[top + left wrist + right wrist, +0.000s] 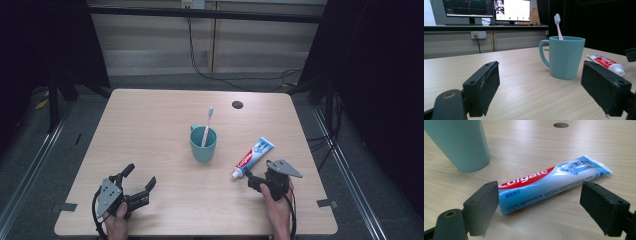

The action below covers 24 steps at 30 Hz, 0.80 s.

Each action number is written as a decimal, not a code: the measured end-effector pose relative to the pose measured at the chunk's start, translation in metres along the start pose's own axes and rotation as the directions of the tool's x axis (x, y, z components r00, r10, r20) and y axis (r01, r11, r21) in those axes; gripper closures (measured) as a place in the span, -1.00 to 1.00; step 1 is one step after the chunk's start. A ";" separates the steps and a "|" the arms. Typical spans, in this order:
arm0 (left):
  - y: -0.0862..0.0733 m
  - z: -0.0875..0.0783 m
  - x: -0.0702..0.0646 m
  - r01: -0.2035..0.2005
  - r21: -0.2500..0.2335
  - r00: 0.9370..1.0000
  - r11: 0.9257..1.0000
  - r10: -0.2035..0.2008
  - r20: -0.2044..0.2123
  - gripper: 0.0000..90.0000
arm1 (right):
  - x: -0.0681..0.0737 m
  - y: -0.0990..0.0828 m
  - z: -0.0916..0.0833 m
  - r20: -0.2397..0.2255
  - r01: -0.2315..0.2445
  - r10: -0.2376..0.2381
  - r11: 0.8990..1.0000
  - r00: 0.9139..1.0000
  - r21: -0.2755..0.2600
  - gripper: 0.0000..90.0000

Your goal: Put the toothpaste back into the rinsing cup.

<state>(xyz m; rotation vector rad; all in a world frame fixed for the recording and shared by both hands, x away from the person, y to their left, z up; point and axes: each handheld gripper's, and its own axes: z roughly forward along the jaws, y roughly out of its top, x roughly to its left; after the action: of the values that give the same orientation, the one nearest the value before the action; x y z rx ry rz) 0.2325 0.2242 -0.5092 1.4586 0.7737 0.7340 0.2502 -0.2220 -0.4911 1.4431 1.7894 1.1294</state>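
Work in hand: the right gripper (256, 181) was lined up on the toothpaste tube (253, 157), apparently to pick it up.
Right gripper: released, jaws spread wide, holding nothing; in the right gripper view the tube (549, 185) lay between the two jaws, its cap end close to the left one, and I could not tell whether they touched.
Left gripper: (136, 181) also released and empty, resting near the front edge of the table (150, 115) at about 7 o'clock from the cup.
Toothpaste tube: lay flat on the table at about 4 o'clock from the cup, near it but apart, slanted with its cap end toward the person and its flat crimped end pointing away toward 1 o'clock.
Cup: the teal cup (203, 143) stood upright at the middle of the table with a pink toothbrush (206, 127) leaning in it, bristles up.
Risk, slip: the tube was smooth and soft, so a grip near the cap end could probably squirt it out of the jaws or let the long end droop.
Risk, squeeze: clamping hard on the body could push paste against the cap.
Risk, cup: a wide swing toward 10 o'clock could knock the cup, and the toothbrush would likely tip out.
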 end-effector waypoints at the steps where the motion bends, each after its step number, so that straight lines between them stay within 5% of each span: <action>1: 0.000 0.000 0.000 -0.002 -0.002 1.000 1.000 0.002 -0.002 -0.66 | 0.000 0.004 -0.001 0.001 0.000 0.000 1.000 1.000 0.008 -0.67; 12: 0.000 -0.001 0.000 -0.005 -0.007 1.000 1.000 0.005 0.006 -0.66 | -0.005 0.036 -0.006 -0.039 0.037 -0.034 0.995 0.999 0.091 -0.54; 24: 0.000 -0.001 -0.001 0.004 -0.012 1.000 1.000 -0.004 0.015 -0.66 | -0.012 0.058 0.000 -0.056 -0.002 0.017 0.966 0.998 0.258 -0.35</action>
<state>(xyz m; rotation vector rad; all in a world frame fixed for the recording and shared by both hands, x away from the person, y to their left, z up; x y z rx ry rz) 0.2315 0.2241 -0.5097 1.4499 0.7597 0.7232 0.2817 -0.2304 -0.4415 1.5811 2.0328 0.9790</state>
